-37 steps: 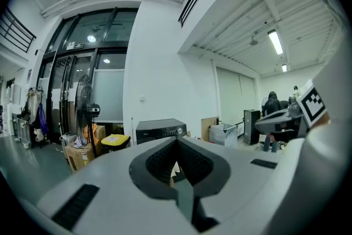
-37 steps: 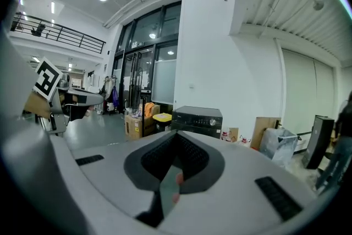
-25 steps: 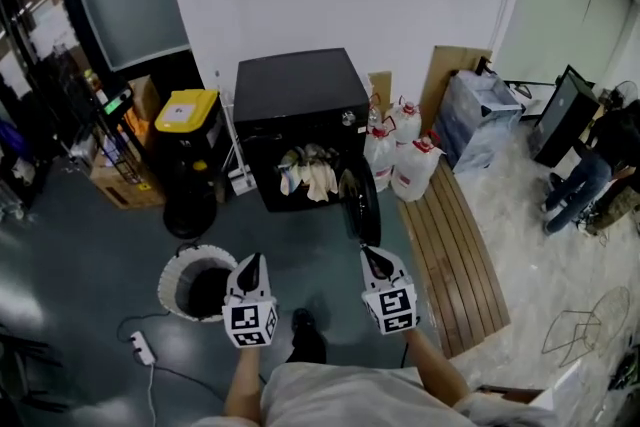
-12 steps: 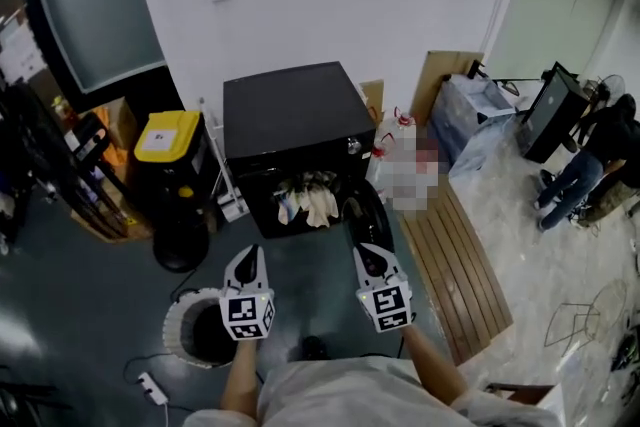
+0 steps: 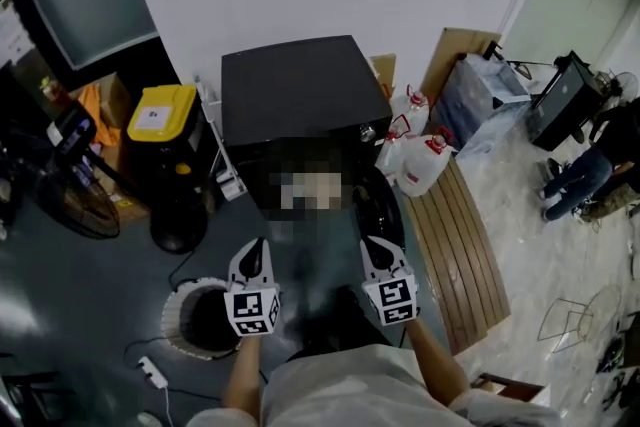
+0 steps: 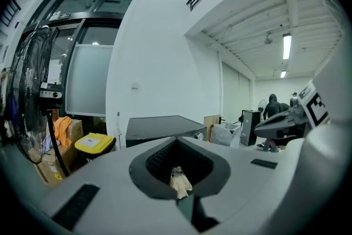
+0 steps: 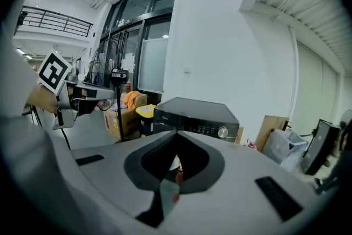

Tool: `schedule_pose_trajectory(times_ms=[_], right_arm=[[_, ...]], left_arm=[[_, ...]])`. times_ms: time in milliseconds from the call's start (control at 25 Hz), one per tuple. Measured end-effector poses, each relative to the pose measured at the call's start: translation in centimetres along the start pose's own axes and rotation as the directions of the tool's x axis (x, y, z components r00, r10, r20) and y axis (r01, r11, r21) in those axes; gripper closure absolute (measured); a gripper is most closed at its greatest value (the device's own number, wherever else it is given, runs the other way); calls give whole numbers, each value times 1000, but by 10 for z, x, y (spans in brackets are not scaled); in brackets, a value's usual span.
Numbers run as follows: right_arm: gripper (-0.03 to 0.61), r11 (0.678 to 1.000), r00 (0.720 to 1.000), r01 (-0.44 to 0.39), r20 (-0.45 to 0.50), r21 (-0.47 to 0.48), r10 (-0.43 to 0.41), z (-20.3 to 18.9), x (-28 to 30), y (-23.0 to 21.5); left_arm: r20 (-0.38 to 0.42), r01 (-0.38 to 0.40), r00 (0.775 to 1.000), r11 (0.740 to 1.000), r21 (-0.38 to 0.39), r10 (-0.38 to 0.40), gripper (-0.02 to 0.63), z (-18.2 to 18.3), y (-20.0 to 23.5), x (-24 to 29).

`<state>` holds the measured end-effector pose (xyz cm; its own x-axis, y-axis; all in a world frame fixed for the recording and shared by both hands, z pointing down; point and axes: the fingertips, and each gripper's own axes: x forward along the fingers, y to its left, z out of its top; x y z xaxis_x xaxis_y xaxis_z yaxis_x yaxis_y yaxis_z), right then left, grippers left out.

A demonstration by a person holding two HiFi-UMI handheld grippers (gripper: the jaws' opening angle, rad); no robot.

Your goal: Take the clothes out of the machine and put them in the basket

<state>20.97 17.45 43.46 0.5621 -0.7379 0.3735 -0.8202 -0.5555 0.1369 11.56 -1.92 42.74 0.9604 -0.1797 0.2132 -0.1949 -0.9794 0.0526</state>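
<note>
- The left hand-held gripper [image 5: 256, 253] and the right hand-held gripper [image 5: 372, 250] are both sitting closed and empty, pointing at the machine [image 5: 300, 90], apparently lining up a first reach.
- The clothes [image 6: 179, 180] are lying in the machine's open front, none lifted yet.
- The door [image 5: 382, 210] is hanging open rightward, giving access.
- The basket [image 5: 178, 300] is standing on the floor just beside the left hand-held gripper, handy for unloading.
</note>
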Motion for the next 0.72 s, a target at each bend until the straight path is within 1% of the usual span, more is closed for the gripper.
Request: schedule_pose_trajectory(times_ms=[160, 360, 560, 720], right_arm=[[555, 998, 997, -65, -35, 7, 65, -16, 39, -12], [555, 991, 989, -137, -53, 10, 137, -30, 102, -35], [555, 973, 969, -229, -92, 12, 229, -60, 163, -45], [555, 961, 954, -278, -117, 6, 277, -87, 205, -47]], left_arm=[[-58, -62, 996, 998, -26, 61, 595, -21, 6, 15], [-124, -121, 986, 991, -53, 114, 595, -48, 15, 52], [-179, -171, 971, 982, -75, 156, 595, -81, 10, 97], [-202, -210, 961, 973, -93, 188, 595, -112, 16, 128]])
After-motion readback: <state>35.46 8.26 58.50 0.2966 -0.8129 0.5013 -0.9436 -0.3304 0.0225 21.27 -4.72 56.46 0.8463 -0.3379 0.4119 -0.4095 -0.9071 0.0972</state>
